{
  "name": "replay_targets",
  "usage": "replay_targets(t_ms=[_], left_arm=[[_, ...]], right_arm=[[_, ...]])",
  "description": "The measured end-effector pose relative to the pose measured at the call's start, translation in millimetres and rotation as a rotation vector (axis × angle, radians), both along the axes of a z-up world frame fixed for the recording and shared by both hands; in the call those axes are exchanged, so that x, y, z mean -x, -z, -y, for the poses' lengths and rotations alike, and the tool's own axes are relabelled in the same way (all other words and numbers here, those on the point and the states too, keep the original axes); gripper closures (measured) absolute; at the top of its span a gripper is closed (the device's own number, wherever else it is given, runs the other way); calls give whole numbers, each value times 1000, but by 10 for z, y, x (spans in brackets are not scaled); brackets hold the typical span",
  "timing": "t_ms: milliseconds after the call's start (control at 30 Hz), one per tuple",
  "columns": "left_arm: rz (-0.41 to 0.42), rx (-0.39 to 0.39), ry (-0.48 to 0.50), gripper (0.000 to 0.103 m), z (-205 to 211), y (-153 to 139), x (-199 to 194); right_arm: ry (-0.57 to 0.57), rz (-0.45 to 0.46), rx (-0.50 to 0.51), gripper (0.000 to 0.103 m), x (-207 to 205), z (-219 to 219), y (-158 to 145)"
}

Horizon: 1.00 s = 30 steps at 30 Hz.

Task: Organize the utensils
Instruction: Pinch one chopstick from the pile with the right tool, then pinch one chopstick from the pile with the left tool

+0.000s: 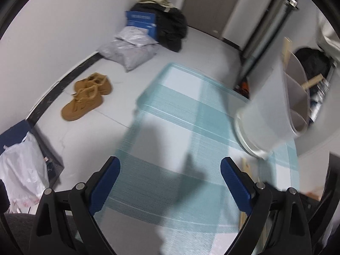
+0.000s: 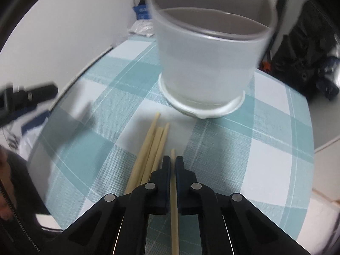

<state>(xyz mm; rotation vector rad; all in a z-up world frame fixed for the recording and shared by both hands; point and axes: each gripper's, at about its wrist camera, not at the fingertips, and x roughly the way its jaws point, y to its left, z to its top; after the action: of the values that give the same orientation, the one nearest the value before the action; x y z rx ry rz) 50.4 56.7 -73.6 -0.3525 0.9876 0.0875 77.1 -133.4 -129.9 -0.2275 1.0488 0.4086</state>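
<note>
My right gripper [image 2: 173, 159] is shut on a single wooden chopstick [image 2: 174, 212] that runs between its black fingers, tip just past them. Three more chopsticks [image 2: 153, 146] lie side by side on the checked teal tablecloth [image 2: 244, 148], just left of the fingers. Beyond them stands a frosted white utensil holder [image 2: 208, 63] with dividers inside and a chopstick end poking out at the top. My left gripper [image 1: 170, 180] hangs open above the cloth with nothing between its blue pads; the holder [image 1: 274, 97] is at its upper right and a chopstick [image 1: 246, 165] lies by its right finger.
The table's edge drops to a grey floor at the left. On the floor are tan shoes [image 1: 89, 95], grey parcels [image 1: 129, 51], a blue box [image 1: 141, 22] and dark clothes [image 1: 172, 25]. A white plastic bag [image 1: 21, 165] sits at lower left. Dark bags [image 2: 306, 63] lie right of the table.
</note>
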Motion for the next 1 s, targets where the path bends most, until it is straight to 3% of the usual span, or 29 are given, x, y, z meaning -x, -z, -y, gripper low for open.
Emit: replay_targets(t_ms=[167,267,333,433,533,800,1000], left_arm=[[-34,-4,163,10,343,70,24],[-54,-80,242,10,572,107,75],[-63,-109,251,10,643,135,103],[-87,-83,258,10,683,178,114],[-121,-97,249,10,710,247,103],[-128,-187,248,10,865,295,126],[-137,-190,254,10,910,298,111]], right_arm=[[91,4,-191,99,-15,415,-205],[147,18,-325,99,-5,714,-343],[197,29,-422,99,10,917,-415],[269,29,-573,99,39,1218,-451],[303,37,-668,99,3,1367,-502],[344,57,-767,99,100,1587,-415],[353,99,-777,99,118,1722,-431]])
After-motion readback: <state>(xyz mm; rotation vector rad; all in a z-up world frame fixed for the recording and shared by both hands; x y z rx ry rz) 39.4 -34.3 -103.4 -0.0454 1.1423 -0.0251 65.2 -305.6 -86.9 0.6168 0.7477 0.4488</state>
